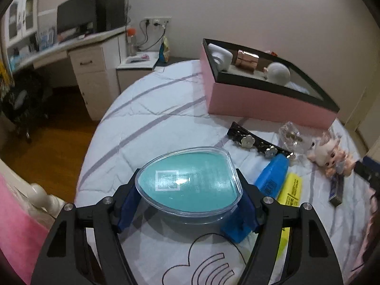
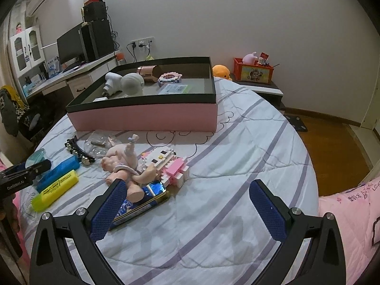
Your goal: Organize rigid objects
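My left gripper (image 1: 187, 204) is shut on a clear egg-shaped case with a teal insert (image 1: 188, 184), held over the bed; it also shows from the right wrist view (image 2: 35, 158). My right gripper (image 2: 187, 211) is open and empty above the quilt, its left finger near a blue foil box (image 2: 142, 201) and a pink doll (image 2: 123, 166). A pink box with a black rim (image 2: 142, 116) (image 1: 261, 99) stands at the back holding a white device (image 2: 125, 83), a copper case (image 1: 245, 59) and other items. Blue (image 2: 59, 172) and yellow (image 2: 55, 190) highlighters lie at the left.
A black hair clip with flowers (image 1: 256, 142), a clear bag of small metal parts (image 1: 291, 134) and a pink-white block figure (image 2: 168, 163) lie on the striped quilt (image 2: 237, 166). A desk with monitor (image 2: 71, 45) stands at left, a nightstand with a red crate (image 2: 253, 72) behind the bed.
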A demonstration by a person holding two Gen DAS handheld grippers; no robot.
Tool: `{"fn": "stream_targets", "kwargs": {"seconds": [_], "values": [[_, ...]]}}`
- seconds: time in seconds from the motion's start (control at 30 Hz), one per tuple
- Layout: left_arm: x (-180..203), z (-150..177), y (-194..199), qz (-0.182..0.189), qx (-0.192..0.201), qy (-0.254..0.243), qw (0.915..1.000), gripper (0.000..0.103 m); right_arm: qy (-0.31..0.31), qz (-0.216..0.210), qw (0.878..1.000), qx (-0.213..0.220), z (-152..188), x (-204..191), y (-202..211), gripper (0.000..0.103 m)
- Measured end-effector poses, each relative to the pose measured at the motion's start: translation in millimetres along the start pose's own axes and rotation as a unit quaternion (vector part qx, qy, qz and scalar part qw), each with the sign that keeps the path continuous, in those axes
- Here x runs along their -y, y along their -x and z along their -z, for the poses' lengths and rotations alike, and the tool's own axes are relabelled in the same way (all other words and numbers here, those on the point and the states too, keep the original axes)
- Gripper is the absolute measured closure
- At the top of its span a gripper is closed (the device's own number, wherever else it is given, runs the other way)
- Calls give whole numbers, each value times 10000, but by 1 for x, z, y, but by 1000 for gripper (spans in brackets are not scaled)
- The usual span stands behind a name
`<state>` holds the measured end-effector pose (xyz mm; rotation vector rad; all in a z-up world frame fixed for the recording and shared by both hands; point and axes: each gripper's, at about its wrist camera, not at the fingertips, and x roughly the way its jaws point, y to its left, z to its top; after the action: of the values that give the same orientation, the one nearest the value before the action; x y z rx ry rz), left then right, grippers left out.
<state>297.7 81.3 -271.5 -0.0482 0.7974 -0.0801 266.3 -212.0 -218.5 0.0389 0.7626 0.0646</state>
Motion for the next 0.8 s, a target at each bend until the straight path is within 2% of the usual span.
{"fn": "stream_targets", "kwargs": {"seconds": [0.27, 0.4, 0.5, 0.6, 0.7, 0.8], "values": [[9, -2, 22, -7, 109, -127, 9999, 30, 98, -172, 9998, 12, -2, -4, -1, 0], [14, -5, 33, 42, 194, -232, 9995, 30, 268, 121, 9996, -17, -8, -5, -11, 0], [13, -8, 35, 64, 180, -266, 9995, 30, 156, -144, 9997, -134, -12, -2, -20, 0], [12, -8, 36, 34, 174, -265, 9995, 30, 350, -269, 9988, -196, -11, -15, -21, 0], [12, -9, 38, 24, 165, -280, 9995, 30, 475, -679, 9961, -295, -9, -33, -24, 0], [14, -11, 39, 32, 195, -312, 9993, 30, 501, -812, 9954, -129, -8, -43, -16, 0]]}}
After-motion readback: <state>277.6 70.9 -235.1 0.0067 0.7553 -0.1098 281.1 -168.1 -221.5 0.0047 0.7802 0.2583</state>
